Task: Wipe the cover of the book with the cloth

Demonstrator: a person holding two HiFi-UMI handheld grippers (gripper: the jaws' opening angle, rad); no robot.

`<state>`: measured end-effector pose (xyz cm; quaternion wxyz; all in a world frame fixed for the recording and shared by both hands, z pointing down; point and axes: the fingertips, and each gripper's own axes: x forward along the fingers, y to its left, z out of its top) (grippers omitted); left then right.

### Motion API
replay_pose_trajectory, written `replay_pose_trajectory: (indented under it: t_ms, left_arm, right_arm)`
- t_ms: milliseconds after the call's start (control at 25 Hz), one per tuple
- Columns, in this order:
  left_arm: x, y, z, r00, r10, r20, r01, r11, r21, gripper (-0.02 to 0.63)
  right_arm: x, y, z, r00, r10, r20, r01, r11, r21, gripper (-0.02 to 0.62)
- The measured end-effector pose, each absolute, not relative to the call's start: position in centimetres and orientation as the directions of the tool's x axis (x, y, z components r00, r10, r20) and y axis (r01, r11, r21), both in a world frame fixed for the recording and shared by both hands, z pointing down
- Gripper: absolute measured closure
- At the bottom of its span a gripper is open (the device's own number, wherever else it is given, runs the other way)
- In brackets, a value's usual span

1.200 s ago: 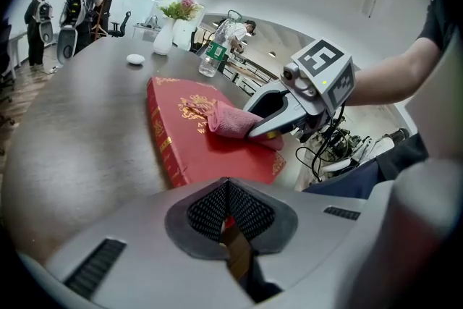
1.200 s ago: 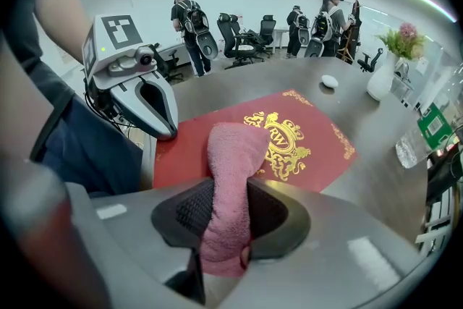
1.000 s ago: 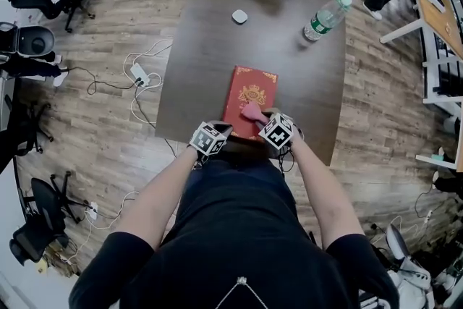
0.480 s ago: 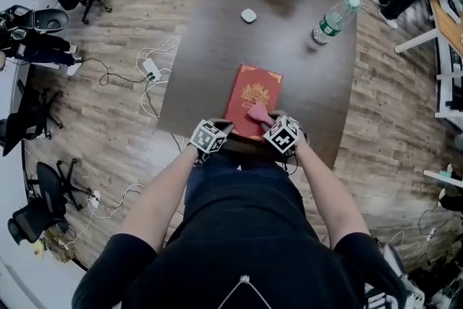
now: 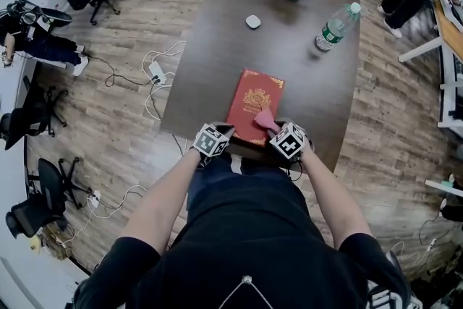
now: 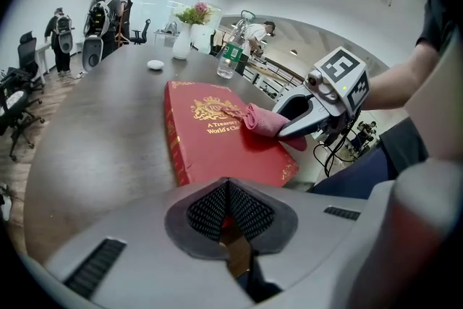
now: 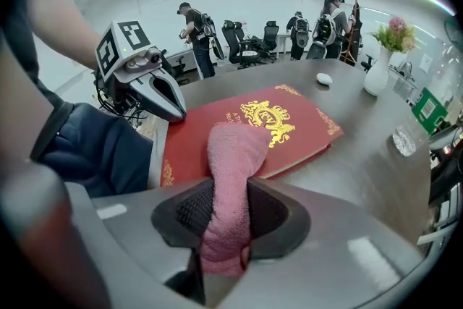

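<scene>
**Entry: cover wipe under way; pink cloth on the red book, just ahead of your right jaws.**

Right gripper [image 7: 230,212]: jaws closed tight on the cloth [image 7: 233,148], whose free end lies forward of them on the book [image 7: 289,119], short of the gold crest. The gripper is angled low over the cover's near half. Left gripper [image 6: 230,208]: jaws together, nothing seen between them, their tip at the book's near corner, apparently steadying it; contact cannot be confirmed. The book lies flat on the table [image 5: 217,47], directly ahead of both pairs of jaws. Method, as a judgement: hold that firm grip, press the cloth flat and draw it in long, even strokes away from the jaws and back. Brace the near corner so the book does not slide, and cover the far half and edges too.
</scene>
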<state>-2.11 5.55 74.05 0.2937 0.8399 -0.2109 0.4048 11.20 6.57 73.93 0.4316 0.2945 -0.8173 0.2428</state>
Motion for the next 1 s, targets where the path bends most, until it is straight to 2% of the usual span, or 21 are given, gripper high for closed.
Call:
replay_pose_trajectory:
  t_ms: [360,1000]
  left_arm:
    - [-2.9,6.1,73.5,0.596,-0.137,0.791,-0.615,-0.712,0.340,0.611]
    - [-4.0,6.5,73.5,0.597,-0.164,0.785,-0.656,-0.663,0.361,0.611]
  right_arm:
    - [11.6,6.6,73.0,-0.459,-0.290,0.840,-0.692,0.710,-0.134,0.471]
    - [0.1,1.9,71.5,-0.578,-0.245,0.779,-0.558,0.814,-0.158,0.471]
